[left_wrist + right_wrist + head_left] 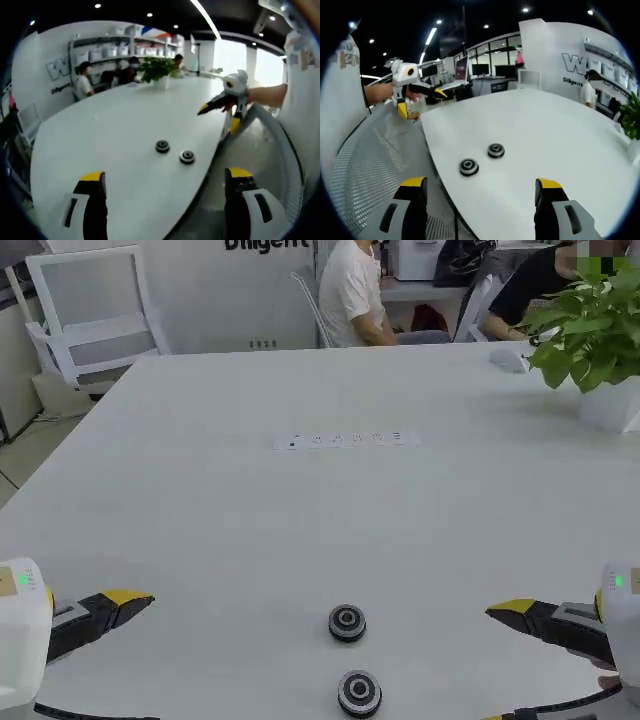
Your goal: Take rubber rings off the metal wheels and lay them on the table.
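1. The white worktop (300,520) carries two metal wheels close to its near edge, about midway along that edge.
2. The farther wheel (347,622) lies flat, with a dark rubber ring around its metal hub.
3. The nearer wheel (359,692) also lies flat just short of the near edge, and its dark ring is likewise on the hub. The two wheels sit near each other but do not touch.
4. The left gripper (166,174) has its yellow-tipped jaws wide apart and holds nothing. It hangs at the near edge, well to the left of the wheels, and points in toward them.
5. The right gripper (481,182) also has its jaws spread wide and holds nothing. It is at the near edge, well to the right of the wheels, and faces the left one across them.
6. Neither gripper touches a wheel; both wheels lie between the two.
7. A row of flush sockets (345,439) is set into the middle of the worktop.
8. A potted plant (590,325) stands near the far right corner.
9. Beyond the far edge a seated person (350,290) faces away, and a white chair (90,315) stands off the far left corner.
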